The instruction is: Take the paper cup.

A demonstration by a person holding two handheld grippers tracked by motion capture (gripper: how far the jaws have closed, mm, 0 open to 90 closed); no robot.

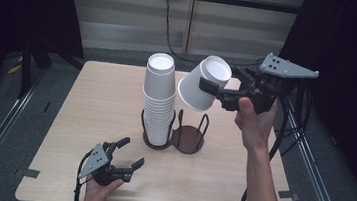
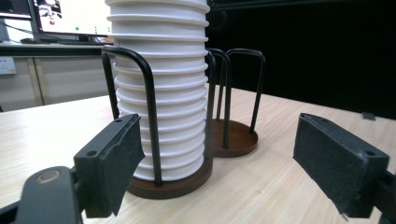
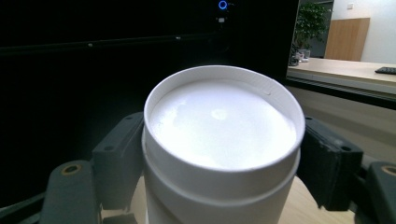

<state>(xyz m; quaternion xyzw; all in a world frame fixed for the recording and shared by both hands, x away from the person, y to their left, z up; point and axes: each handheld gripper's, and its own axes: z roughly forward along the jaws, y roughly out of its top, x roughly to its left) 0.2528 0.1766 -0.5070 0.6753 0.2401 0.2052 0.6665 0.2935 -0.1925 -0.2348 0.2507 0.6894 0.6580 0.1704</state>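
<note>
— While the right tongs [image 1: 207, 87] carry that cup [image 1: 202, 89] tilted in the air, base up and toward the stack [image 1: 158, 98], what's the biggest risk you see?

— My guess is a knock. The cup hangs just beside the top of the stack, above the holder [image 1: 172, 139] near the middle of the worktop [image 1: 79, 115]. If it swings inward, its rim could clip the top cups and tip the column, though the wire loops should catch the lower part.

— And the grip itself?

— The right tongs are closed on the cup's side wall, a pad on each flank in the right gripper view [image 3: 219, 154]. Paper walls give; squeeze harder and the cup may dent, ease off and it could slide out, likely dropping onto the empty ring of the holder or the worktop.

— What about the left tongs [image 1: 130, 151]?

— They rest low near the front edge, left of centre, spread apart and holding nothing; the left gripper view has the stack [image 2: 161, 93] standing well beyond the pads. I see little risk there, unless they're pushed forward into the holder's base [image 2: 173, 184].

— The surroundings?

— Pale wood worktop with rounded corners, grey floor around it, dark curtains either side, a light panelled wall behind with a cable running down it. The left gripper view catches a lit monitor [image 2: 70, 16] on a desk in the distance.
</note>
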